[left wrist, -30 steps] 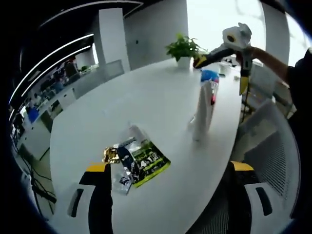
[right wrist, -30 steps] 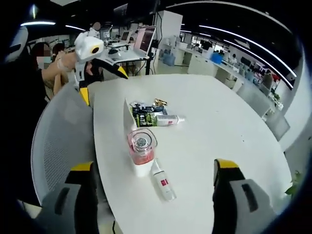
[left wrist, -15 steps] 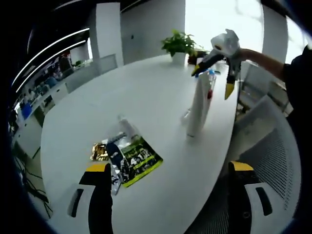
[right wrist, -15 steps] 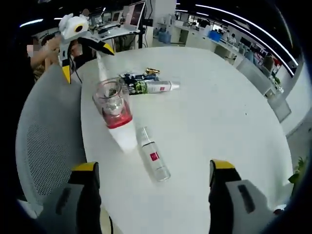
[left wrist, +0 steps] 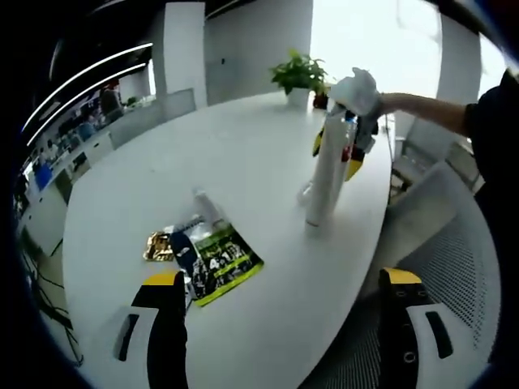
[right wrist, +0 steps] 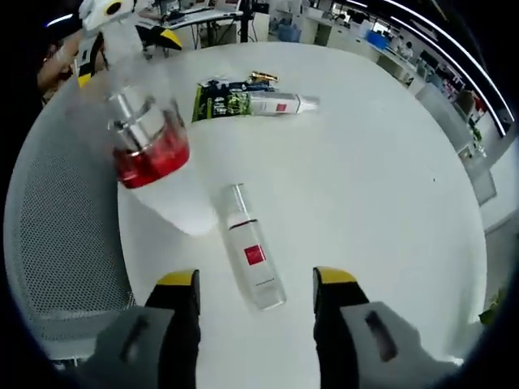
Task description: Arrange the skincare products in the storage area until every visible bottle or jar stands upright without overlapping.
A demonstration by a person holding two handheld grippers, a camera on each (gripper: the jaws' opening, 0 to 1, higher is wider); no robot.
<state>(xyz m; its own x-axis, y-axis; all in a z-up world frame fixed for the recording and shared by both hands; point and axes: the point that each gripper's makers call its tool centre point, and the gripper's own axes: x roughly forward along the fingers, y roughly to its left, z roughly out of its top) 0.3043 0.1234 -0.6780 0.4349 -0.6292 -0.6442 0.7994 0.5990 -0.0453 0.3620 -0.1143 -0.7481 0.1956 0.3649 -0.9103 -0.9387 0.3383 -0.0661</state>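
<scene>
A fallen clear bottle (right wrist: 251, 259) is framed between the right gripper's (right wrist: 255, 290) open, empty jaws; the left gripper (left wrist: 280, 292) is held wide, empty.

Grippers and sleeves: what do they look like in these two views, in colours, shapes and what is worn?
The left gripper has two dark, blocky jaws with yellow tips and white slotted side panels. The right gripper has grey jaws, also yellow-tipped, with dark slots; from outside it shows a white rounded body above yellow-tipped fingers. The person's dark sleeve covers the upper arm. No cables visible.
</scene>
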